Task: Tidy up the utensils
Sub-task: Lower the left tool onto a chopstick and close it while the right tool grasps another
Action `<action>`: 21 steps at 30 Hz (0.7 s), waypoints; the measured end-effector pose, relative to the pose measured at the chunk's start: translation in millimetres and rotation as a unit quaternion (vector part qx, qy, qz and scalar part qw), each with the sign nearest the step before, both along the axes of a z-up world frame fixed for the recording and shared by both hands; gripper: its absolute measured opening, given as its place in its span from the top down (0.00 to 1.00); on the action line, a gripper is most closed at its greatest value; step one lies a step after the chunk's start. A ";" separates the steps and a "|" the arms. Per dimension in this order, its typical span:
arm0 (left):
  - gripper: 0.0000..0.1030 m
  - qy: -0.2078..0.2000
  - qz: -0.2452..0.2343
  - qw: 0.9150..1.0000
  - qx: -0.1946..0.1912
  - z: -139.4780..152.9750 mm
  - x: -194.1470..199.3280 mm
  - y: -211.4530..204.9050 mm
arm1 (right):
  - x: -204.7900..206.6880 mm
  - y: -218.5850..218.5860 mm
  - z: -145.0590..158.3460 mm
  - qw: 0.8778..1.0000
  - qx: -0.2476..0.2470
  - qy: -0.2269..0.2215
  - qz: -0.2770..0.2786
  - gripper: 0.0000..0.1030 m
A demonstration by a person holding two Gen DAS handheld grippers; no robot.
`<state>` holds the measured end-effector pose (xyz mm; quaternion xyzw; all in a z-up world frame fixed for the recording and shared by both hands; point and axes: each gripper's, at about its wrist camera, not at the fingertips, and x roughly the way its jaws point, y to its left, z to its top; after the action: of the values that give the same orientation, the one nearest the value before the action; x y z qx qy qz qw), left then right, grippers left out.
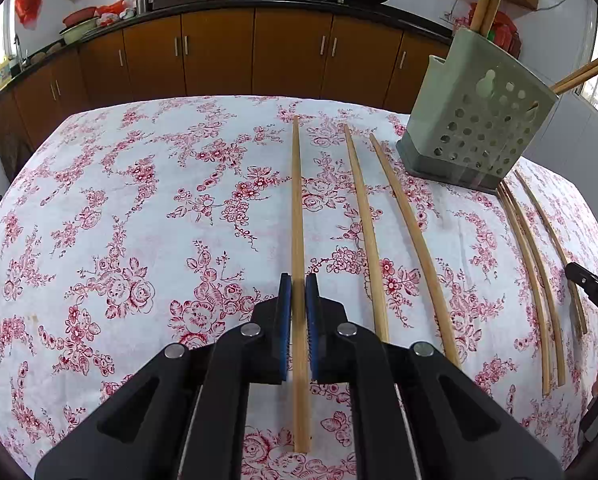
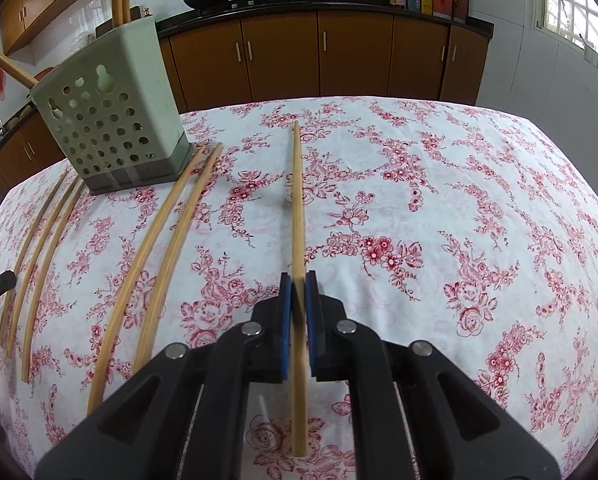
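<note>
Several wooden chopsticks lie on a floral tablecloth. In the left wrist view my left gripper straddles one chopstick, its blue pads narrowly apart on either side of it. In the right wrist view my right gripper is shut on another chopstick, which looks slightly lifted and blurred. A green perforated holder stands at the far right with chopsticks in it; it also shows in the right wrist view. Two loose chopsticks lie right of my left gripper.
More chopsticks lie near the holder, between the two grippers; they also show in the right wrist view. The table has a rounded far edge. Brown kitchen cabinets and a counter with woks stand behind.
</note>
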<state>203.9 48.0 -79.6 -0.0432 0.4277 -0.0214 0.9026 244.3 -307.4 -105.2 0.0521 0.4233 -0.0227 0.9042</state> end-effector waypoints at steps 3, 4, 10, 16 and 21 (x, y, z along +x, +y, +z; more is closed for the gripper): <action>0.92 0.000 0.000 1.000 0.001 0.2 0.7 -1.4 | -0.2 0.1 -0.2 1.000 0.002 0.000 0.000 0.92; 0.92 0.000 0.000 1.000 0.001 0.5 0.3 -0.9 | -0.3 1.5 -0.2 1.000 0.002 0.000 -0.001 0.92; 0.92 0.001 0.000 1.000 0.005 -0.9 4.4 -6.4 | -0.2 0.7 0.3 1.000 0.002 0.000 0.000 0.92; 0.92 0.001 -0.003 1.000 0.013 -0.6 2.9 -8.6 | -4.5 1.9 0.8 1.000 -0.004 0.001 0.003 0.92; 0.92 0.002 -0.012 1.000 0.020 0.0 -6.8 -13.3 | -15.0 0.1 0.1 1.000 0.004 0.000 0.007 0.92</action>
<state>197.1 34.7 -79.7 -0.0199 0.4302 -0.0241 0.9022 229.3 -307.3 -105.1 0.0533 0.4237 -0.0148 0.9041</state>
